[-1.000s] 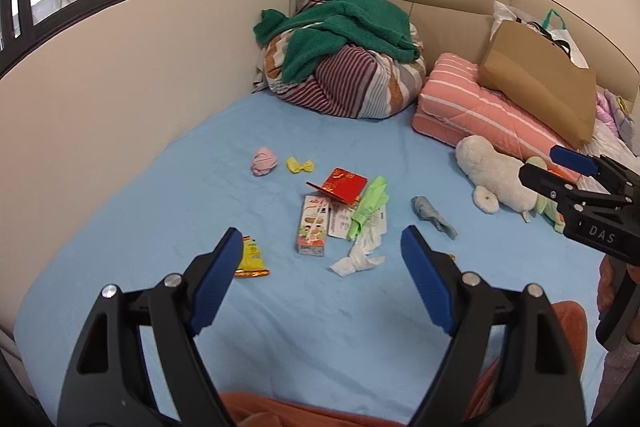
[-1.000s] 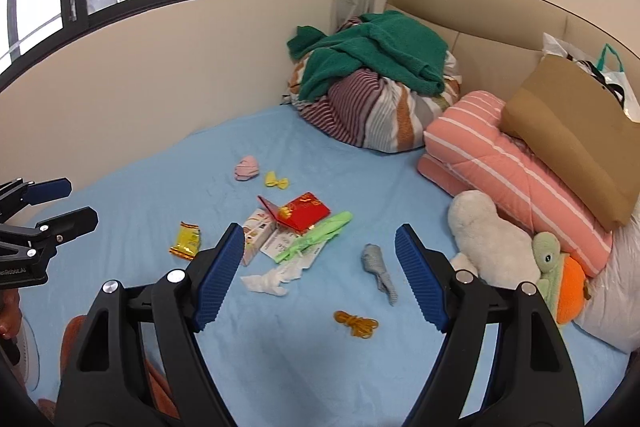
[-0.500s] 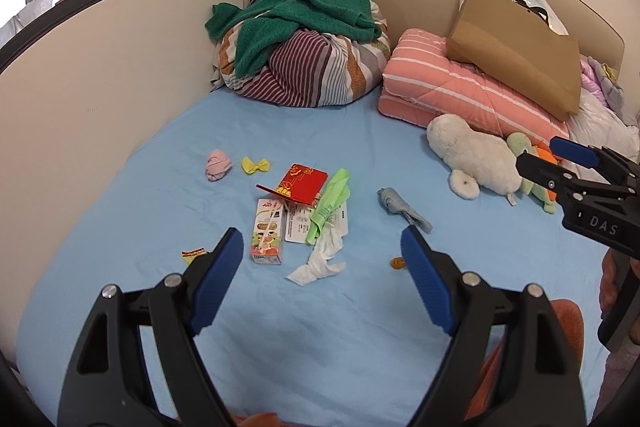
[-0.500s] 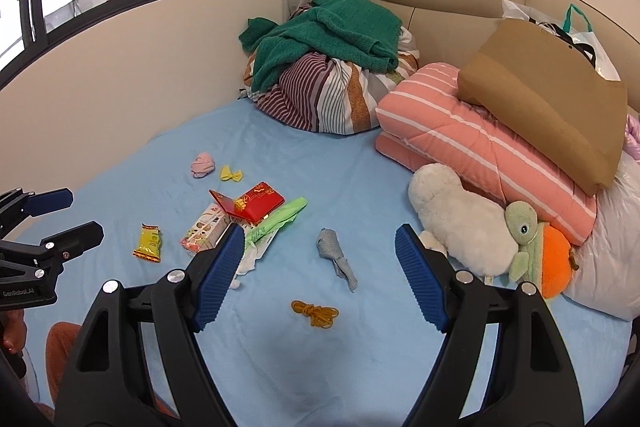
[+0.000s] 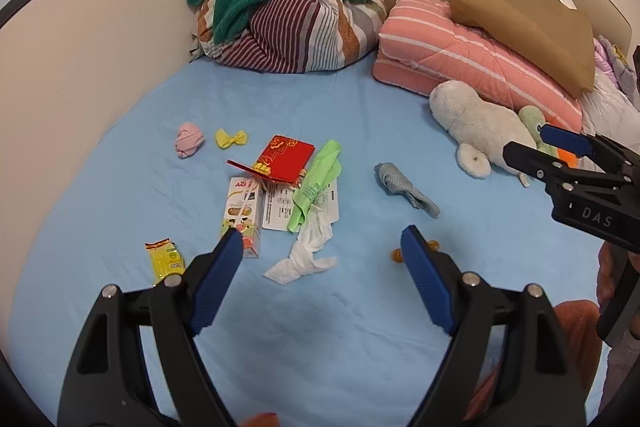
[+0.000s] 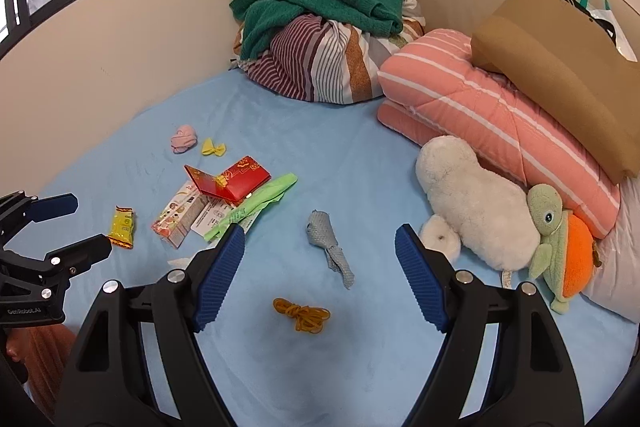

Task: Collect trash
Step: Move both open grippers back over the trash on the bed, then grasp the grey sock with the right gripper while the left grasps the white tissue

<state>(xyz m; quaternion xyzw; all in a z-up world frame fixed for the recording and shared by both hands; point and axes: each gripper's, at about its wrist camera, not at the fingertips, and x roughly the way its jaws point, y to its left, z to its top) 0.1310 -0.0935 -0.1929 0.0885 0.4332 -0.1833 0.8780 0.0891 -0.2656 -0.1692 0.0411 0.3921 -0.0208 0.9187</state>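
Hovering over the bed [image 5: 120, 155] | your left claw [image 5: 322, 243] gapes empty above the tissue [image 5: 306, 259] | your right claw [image 6: 320, 241] gapes empty above the bands [image 6: 302, 313]

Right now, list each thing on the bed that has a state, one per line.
Left gripper: open, empty.
Right gripper: open, empty.
Red envelope: flap open, lying on the papers.
Drink carton: lying flat.
White tissue: crumpled.
Yellow wrapper: flat, apart from the pile.
Rubber bands: tangled, loose.
Grey cloth: twisted.
Paper bag: leaning on the folded quilt.
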